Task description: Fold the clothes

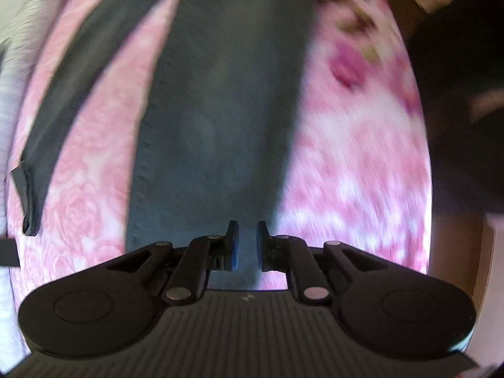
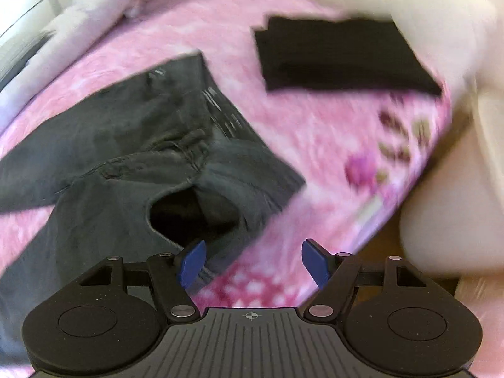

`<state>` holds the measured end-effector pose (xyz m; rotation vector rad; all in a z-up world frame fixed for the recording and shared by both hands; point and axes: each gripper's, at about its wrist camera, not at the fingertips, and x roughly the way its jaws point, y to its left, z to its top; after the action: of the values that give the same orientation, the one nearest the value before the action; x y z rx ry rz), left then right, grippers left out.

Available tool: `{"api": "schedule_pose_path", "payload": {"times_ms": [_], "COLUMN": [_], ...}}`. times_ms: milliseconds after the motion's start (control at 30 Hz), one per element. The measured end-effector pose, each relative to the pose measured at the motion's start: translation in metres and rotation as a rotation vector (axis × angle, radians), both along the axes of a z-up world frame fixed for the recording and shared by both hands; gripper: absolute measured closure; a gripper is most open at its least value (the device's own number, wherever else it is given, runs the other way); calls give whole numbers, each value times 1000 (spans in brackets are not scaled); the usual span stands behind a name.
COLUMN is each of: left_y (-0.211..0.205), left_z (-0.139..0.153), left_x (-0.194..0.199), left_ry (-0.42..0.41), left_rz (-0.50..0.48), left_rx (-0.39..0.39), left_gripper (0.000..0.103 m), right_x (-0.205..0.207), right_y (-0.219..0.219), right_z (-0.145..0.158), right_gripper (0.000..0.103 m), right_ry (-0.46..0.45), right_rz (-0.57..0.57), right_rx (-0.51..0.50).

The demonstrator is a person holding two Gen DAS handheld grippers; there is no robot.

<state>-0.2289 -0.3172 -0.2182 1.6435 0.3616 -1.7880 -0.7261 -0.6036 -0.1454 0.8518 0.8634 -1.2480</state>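
Dark grey jeans (image 2: 132,157) lie spread on a pink flowered bedspread (image 2: 296,132), waist end nearest my right gripper. My right gripper (image 2: 253,263) is open and empty, just above the waistband's near corner, its left pad (image 2: 192,263) over the cloth. In the left wrist view one trouser leg (image 1: 220,110) runs away from me and the other leg (image 1: 78,78) angles off to the left. My left gripper (image 1: 247,245) has its blue pads close together on the hem of the near leg. Both views are blurred.
A folded black garment (image 2: 340,60) lies on the bed at the far right. White pillows or bedding (image 2: 456,110) border the bed's right side. The bed edge and a wooden floor (image 2: 378,252) show at the lower right.
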Motion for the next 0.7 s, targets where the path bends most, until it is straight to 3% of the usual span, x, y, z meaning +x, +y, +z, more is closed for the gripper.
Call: {"api": "schedule_pose_path", "payload": {"times_ms": [133,200,367,500,567,633,700], "left_y": [-32,-50,-105,-147,-165,-181,-197], "left_z": [13,18,23,10,6,8,12], "left_x": [-23,-40,-101,-162,-194,-218,-239], "left_ry": [19,26,73,88,87,103,122], "left_rz": [-18,-19,40,45,9,-14,-35], "left_rx": [-63,-93,-155,-128,-120,-124,-134], "left_gripper": [93,93,90,89,89,89,89], "right_x": [11,14,26,30,29,18,8], "right_y": [-30,-59,-157,-209,-221,-227,-229], "right_z": [18,17,-46,-113,-134,-136,-118], "right_gripper": [32,32,32,32,49,87,92], "right_ry": [-89,-136,-199,-252,-289,-341,-398], "right_rz": [144,212,382,421,404,359,359], "right_rx": [-76,-56,240,457,551,566,521]}}
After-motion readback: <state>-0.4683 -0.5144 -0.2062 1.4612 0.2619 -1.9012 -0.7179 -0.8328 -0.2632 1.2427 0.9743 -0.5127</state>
